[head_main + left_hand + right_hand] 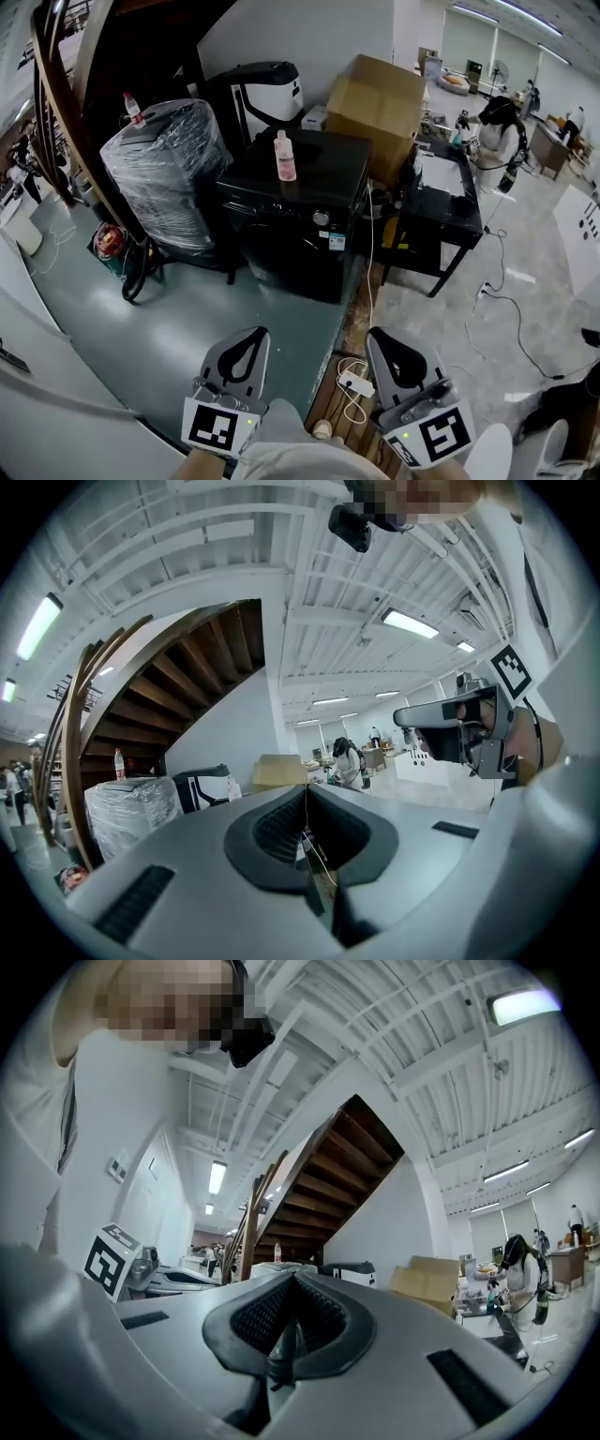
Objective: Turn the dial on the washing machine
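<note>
The black washing machine [298, 220] stands in the middle of the head view, with a small silver dial [322, 217] on its front panel. A pink bottle [284, 156] stands on its top. Both grippers are low, close to the person's body and well short of the machine. My left gripper [254, 332] is shut with nothing between its jaws, which meet in a line in the left gripper view [305, 789]. My right gripper [376, 333] is shut and empty too [294, 1279]. The jaws hide the machine in both gripper views.
A plastic-wrapped appliance [169, 169] stands left of the machine, and a cardboard box [380, 103] behind it. A black table [448, 206] is on the right. A power strip [357, 382] and cables lie on the floor ahead. A person [497, 136] stands far back.
</note>
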`<state>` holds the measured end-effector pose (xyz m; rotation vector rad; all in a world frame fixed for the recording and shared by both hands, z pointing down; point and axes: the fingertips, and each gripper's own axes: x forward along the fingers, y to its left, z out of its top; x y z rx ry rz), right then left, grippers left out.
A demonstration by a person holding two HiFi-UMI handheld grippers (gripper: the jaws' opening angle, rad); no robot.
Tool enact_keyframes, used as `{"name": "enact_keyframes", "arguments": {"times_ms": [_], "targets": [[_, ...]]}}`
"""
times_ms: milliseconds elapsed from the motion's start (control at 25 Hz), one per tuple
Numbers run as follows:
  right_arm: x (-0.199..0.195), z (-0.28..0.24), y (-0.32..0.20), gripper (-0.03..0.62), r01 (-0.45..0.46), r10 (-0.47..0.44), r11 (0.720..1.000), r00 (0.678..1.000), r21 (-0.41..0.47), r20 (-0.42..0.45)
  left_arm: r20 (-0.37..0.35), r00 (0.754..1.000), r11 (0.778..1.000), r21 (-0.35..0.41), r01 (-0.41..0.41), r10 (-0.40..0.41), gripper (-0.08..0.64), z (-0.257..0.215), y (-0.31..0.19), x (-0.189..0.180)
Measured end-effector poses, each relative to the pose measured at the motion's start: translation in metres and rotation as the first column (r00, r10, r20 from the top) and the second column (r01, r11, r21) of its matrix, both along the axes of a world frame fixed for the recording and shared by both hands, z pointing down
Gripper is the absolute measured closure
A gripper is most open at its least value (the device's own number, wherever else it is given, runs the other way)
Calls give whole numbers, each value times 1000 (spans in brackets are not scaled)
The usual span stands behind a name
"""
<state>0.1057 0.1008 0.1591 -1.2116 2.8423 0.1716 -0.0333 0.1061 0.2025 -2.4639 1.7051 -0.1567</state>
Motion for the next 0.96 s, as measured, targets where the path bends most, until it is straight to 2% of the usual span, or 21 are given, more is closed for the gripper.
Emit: {"name": "enact_keyframes", "arguments": {"times_ms": [200, 640, 960], "targets": [[-3, 2, -12, 565, -11, 11, 1000, 1000, -10, -5, -17, 1000, 1000, -12, -21, 21, 540, 0, -5, 1], [-6, 12, -24, 565, -8, 7, 1000, 999, -28, -36, 12, 999, 998, -25, -53, 53, 540, 10, -13, 7], [-5, 17, -26, 565, -4, 1, 999, 999, -41, -52, -8, 999, 998, -35, -43, 43, 540, 11, -14, 5]]}}
